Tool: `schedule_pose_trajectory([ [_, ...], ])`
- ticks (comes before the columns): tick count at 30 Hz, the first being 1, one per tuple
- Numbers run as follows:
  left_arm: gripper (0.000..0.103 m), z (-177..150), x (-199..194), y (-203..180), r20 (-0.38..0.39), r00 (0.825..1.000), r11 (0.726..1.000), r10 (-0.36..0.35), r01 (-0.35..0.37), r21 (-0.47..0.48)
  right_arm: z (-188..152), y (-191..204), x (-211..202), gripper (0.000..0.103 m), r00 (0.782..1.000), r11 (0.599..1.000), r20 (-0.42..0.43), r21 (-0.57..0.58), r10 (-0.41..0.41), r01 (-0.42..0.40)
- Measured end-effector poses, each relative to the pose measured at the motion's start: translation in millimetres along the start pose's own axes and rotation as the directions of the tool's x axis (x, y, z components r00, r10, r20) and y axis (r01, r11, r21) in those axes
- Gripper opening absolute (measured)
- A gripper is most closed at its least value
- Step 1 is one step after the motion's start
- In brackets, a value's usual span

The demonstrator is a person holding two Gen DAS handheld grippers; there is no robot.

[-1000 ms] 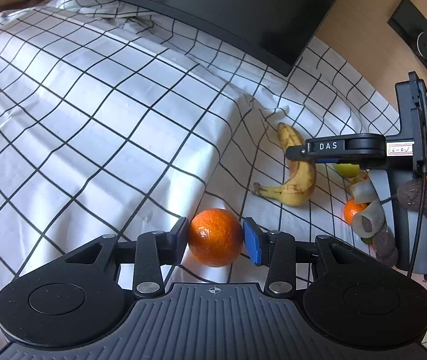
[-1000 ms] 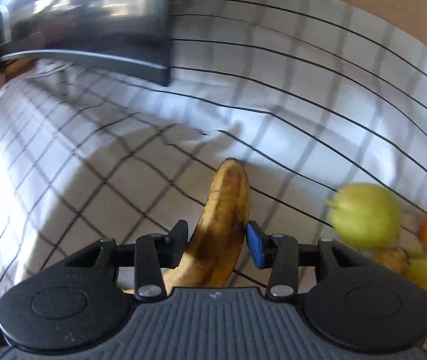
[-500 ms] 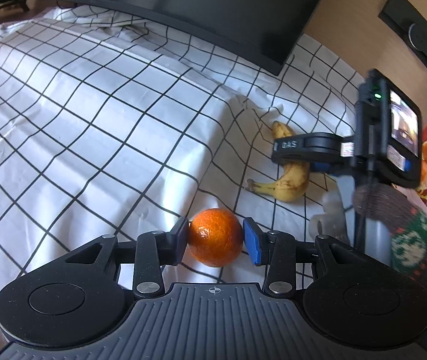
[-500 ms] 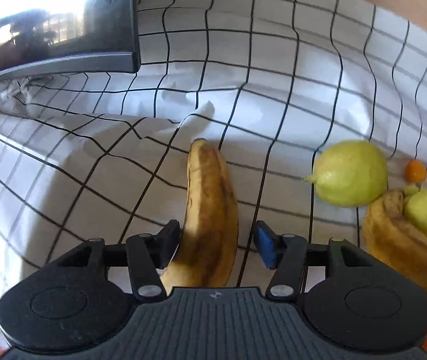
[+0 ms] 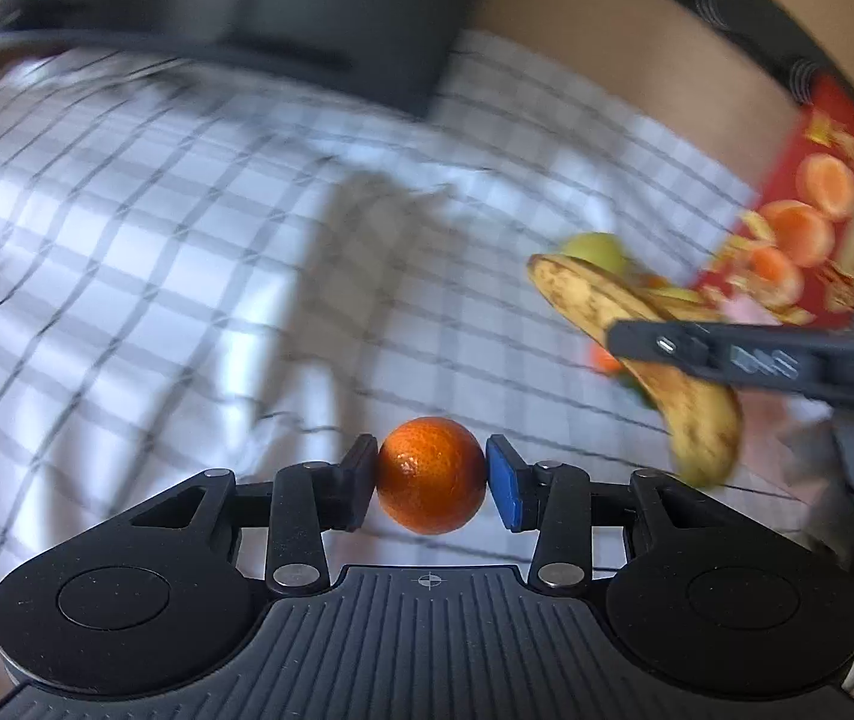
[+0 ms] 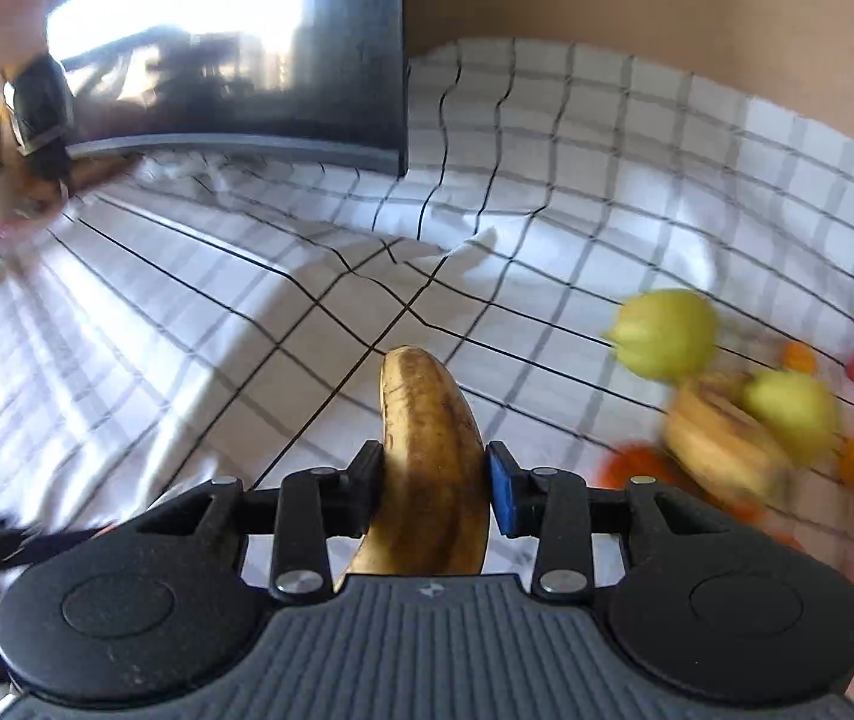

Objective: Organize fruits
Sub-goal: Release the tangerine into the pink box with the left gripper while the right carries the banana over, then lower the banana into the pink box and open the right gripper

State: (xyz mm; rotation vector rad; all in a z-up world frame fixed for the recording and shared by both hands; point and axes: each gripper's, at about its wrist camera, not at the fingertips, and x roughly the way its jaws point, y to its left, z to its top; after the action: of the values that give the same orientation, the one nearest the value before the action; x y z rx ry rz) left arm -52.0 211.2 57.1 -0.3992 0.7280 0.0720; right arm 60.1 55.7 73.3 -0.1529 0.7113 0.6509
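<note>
Checked cloth; left gripper clamps orange, right gripper clamps banana.

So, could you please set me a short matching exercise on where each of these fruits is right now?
Things:
1. orange
2. banana
3. pear

Places:
A. lying on the checked cloth
B. clamped in the right gripper
C. clamped in the left gripper

Pairs: 1-C, 2-B, 3-A
</note>
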Motion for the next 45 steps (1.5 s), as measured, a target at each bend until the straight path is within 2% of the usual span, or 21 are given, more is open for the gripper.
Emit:
schedule_pose_trajectory([
  [4,0.045,15.1,4.2,-43.0,0.007,0.993,0.988,-0.116,0.114,0.105,-22.4,-34.0,-71.9,0.036,0.996,0.997,0.067,0.058,-0.056,0.052],
  [6,0.045,23.3,6.9,-70.9,0.002,0.981,0.969,-0.194,0.191,0.156,-33.5,-55.9,-104.1,0.036,0.989,0.987,0.093,0.118,-0.116,0.104],
  [9,0.045,36.7,12.9,-120.9,-0.017,0.948,0.918,-0.319,0.313,0.244,-46.8,-87.1,-144.4,0.036,0.964,0.958,0.127,0.2,-0.234,0.207],
  [12,0.045,48.4,28.7,-173.8,-0.048,0.912,0.858,-0.408,0.4,0.323,-60.0,-114.7,-179.0,0.036,0.918,0.91,0.151,0.261,-0.368,0.322],
  [14,0.045,54.5,47.6,-211.4,-0.079,0.894,0.818,-0.442,0.438,0.374,-69.2,-132.7,-197.6,0.036,0.892,0.878,0.147,0.301,-0.427,0.371],
  [17,0.045,59.0,89.5,-265.4,-0.175,0.878,0.78,-0.445,0.476,0.405,-83.9,-157.8,-217.1,0.036,0.866,0.837,0.13,0.358,-0.483,0.414],
  [21,0.045,50.8,145.5,-322.6,-0.331,0.855,0.764,-0.399,0.51,0.395,-102.7,-184.1,-228.6,0.036,0.854,0.807,0.108,0.404,-0.51,0.431],
  [24,0.045,34.5,179.7,-344.7,-0.442,0.839,0.779,-0.316,0.496,0.384,-116.3,-202.7,-230.4,0.036,0.859,0.798,0.089,0.429,-0.504,0.423],
  [26,0.045,21.7,197.7,-355.8,-0.487,0.829,0.783,-0.276,0.488,0.387,-121.7,-213.0,-229.3,0.036,0.866,0.796,0.077,0.439,-0.494,0.416],
  [28,0.045,12.3,211.1,-360.4,-0.52,0.816,0.788,-0.254,0.486,0.377,-123.8,-223.3,-223.8,0.036,0.873,0.796,0.066,0.447,-0.484,0.408],
  [30,0.043,9.3,218.3,-358.1,-0.533,0.803,0.796,-0.266,0.495,0.348,-125.5,-231.4,-221.2,0.036,0.877,0.799,0.061,0.446,-0.476,0.403],
  [35,0.043,32.8,187.5,-329.1,-0.403,0.819,0.82,-0.409,0.524,0.232,-113.6,-247.4,-209.4,0.036,0.883,0.813,0.06,0.423,-0.465,0.4],
  [37,0.043,43.9,162.9,-309.7,-0.322,0.841,0.827,-0.434,0.514,0.227,-104.7,-252.4,-202.0,0.036,0.883,0.819,0.069,0.413,-0.464,0.398],
  [40,0.043,49.1,124.2,-275.8,-0.199,0.896,0.858,-0.396,0.439,0.268,-85.8,-260.3,-181.7,0.036,0.902,0.839,0.074,0.408,-0.424,0.361],
  [42,0.043,47.3,108.5,-254.7,-0.167,0.914,0.875,-0.37,0.403,0.27,-72.5,-266.5,-160.4,0.036,0.925,0.851,0.078,0.425,-0.373,0.307],
  [45,0.043,40.2,95.2,-232.6,-0.166,0.923,0.894,-0.346,0.379,0.239,-56.6,-276.5,-120.0,0.036,0.959,0.858,0.062,0.465,-0.278,0.218],
])
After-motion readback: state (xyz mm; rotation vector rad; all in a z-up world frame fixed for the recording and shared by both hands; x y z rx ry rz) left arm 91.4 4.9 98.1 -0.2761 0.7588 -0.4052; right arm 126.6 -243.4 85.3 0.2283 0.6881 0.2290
